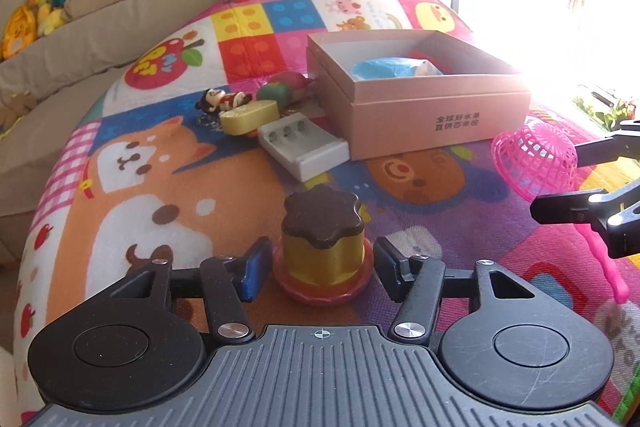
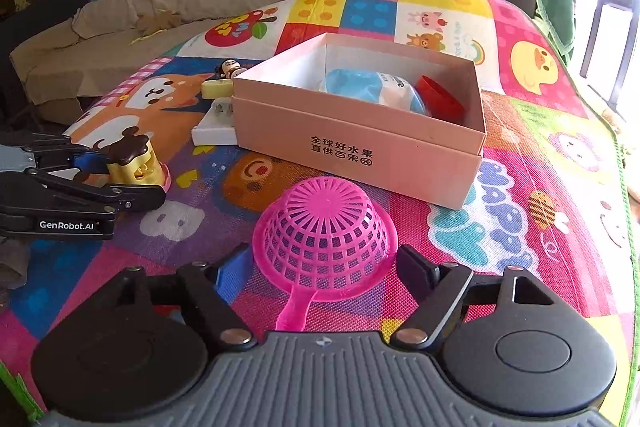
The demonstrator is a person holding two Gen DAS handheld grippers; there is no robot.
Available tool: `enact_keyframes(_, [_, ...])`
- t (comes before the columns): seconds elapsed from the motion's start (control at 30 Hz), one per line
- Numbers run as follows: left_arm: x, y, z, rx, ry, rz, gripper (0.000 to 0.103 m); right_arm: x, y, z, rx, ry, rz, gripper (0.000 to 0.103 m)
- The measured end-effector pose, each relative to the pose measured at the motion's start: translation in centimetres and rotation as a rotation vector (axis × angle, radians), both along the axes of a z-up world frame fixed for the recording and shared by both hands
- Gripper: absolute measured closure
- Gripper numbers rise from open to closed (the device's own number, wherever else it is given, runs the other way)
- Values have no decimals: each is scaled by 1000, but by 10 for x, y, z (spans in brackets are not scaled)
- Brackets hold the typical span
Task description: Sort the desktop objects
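Note:
A pudding toy (image 1: pixel 322 247), yellow with a brown flower-shaped top on a red saucer, stands on the play mat between the fingers of my left gripper (image 1: pixel 320 267). Both pads sit against the saucer's rim. From the right wrist view the left gripper (image 2: pixel 132 179) also looks shut on the toy (image 2: pixel 134 159). A pink plastic strainer (image 2: pixel 324 231) lies dome up, with its handle pointing toward the camera. My right gripper (image 2: pixel 324 263) straddles it, the right finger at the rim and a sliver of mat showing by the left pad. A pink cardboard box (image 2: pixel 360 143) stands just beyond.
The box (image 1: pixel 420 107) holds a blue-and-white packet (image 2: pixel 372 87) and a red lid (image 2: pixel 440 95). Left of it lie a white battery charger (image 1: pixel 304 149), a yellow cheese-shaped toy (image 1: pixel 248 117), a small figurine (image 1: pixel 220 99) and a green-pink toy (image 1: pixel 284 89). A sofa with plush toys runs behind the mat.

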State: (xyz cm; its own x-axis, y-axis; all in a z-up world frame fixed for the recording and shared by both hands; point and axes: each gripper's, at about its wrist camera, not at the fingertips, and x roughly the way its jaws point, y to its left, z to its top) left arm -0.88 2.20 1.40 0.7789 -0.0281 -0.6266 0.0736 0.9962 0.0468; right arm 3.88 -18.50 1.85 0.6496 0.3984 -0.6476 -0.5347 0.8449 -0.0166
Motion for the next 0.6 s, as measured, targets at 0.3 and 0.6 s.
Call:
enact_keyframes(0.3, [13,-24,91,0,-239,-108,42,-15,-36,91,96,-243,-36,24])
enact_keyframes(0.6, [128,-46,120,-33,-259,-123,40,45,-43,145,130,-342,-105,24])
